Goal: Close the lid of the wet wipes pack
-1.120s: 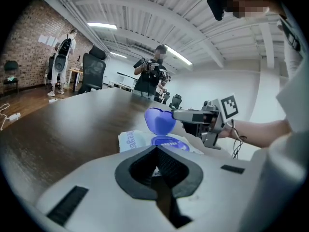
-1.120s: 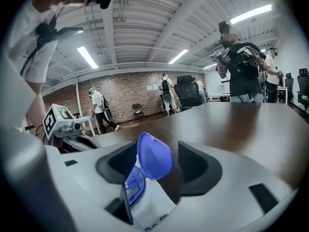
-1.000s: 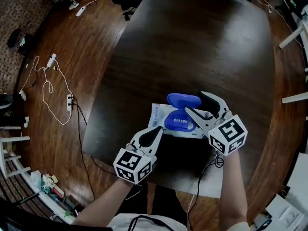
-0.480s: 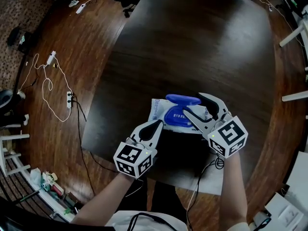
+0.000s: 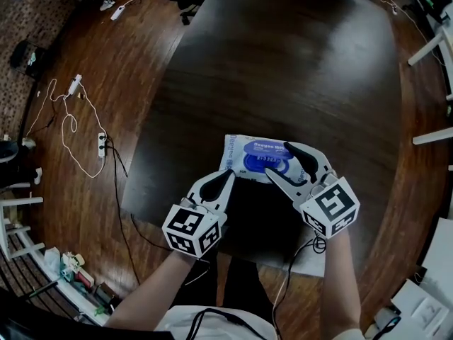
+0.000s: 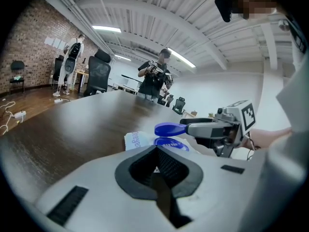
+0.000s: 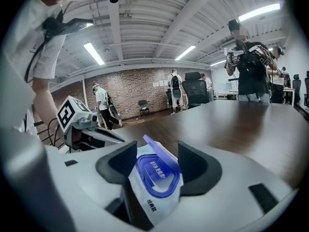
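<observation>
The wet wipes pack [image 5: 244, 154] lies white and flat on the dark table [image 5: 283, 62], near its front edge. Its blue oval lid [image 5: 267, 161] hangs partly lowered over the opening; in the left gripper view the lid [image 6: 170, 128] floats level above the pack [image 6: 137, 140]. My right gripper [image 5: 277, 161] is open and straddles the lid end of the pack, one finger against the lid. In the right gripper view the lid [image 7: 161, 153] and pack [image 7: 149, 197] sit between the spread jaws. My left gripper [image 5: 226, 177] is shut, its tip at the pack's near left corner.
A white sheet [image 5: 311, 261] hangs at the table's near edge under my right arm. White cables and power strips [image 5: 71, 129] trail on the wooden floor to the left. People [image 7: 248, 66] and office chairs [image 6: 99, 74] stand beyond the table's far end.
The blue lid has dropped from upright to partly lowered over the pack. My right gripper moved left and down over it. The left gripper stayed at the pack's near corner.
</observation>
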Demonstrator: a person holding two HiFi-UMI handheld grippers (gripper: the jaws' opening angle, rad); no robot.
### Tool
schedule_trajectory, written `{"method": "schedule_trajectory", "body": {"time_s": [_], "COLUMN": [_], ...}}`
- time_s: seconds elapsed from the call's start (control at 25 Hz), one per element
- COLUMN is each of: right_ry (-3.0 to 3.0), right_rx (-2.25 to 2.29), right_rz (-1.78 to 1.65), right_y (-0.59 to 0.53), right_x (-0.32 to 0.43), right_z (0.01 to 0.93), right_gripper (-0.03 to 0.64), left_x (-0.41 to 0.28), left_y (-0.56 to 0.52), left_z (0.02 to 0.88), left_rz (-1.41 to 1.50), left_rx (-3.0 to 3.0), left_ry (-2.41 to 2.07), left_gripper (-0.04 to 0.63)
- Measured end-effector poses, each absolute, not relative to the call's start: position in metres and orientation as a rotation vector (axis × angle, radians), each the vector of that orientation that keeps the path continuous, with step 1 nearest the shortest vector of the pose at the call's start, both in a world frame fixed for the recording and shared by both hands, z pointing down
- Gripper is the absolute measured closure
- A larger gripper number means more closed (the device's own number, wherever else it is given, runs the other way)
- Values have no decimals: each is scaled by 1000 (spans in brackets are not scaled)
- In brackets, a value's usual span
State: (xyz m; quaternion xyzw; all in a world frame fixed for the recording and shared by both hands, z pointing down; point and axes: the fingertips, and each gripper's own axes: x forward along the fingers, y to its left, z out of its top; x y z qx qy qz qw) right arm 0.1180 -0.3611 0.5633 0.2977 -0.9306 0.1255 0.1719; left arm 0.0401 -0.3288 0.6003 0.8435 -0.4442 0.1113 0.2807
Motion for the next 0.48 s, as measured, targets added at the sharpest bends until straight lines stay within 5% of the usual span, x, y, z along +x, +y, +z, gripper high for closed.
{"method": "schedule_trajectory", "body": {"time_s": [0.48], "right_ry": [-2590], "right_rx": [837], "right_rz": [337], "right_y": [-335], "right_x": [108], "right_z": [582], "right_gripper": [365], "left_x": [35], "left_y": [-310], "left_z": [591], "left_rz": [283], "left_rx": [2289], "left_ry": [-1188], "left_gripper": [598]}}
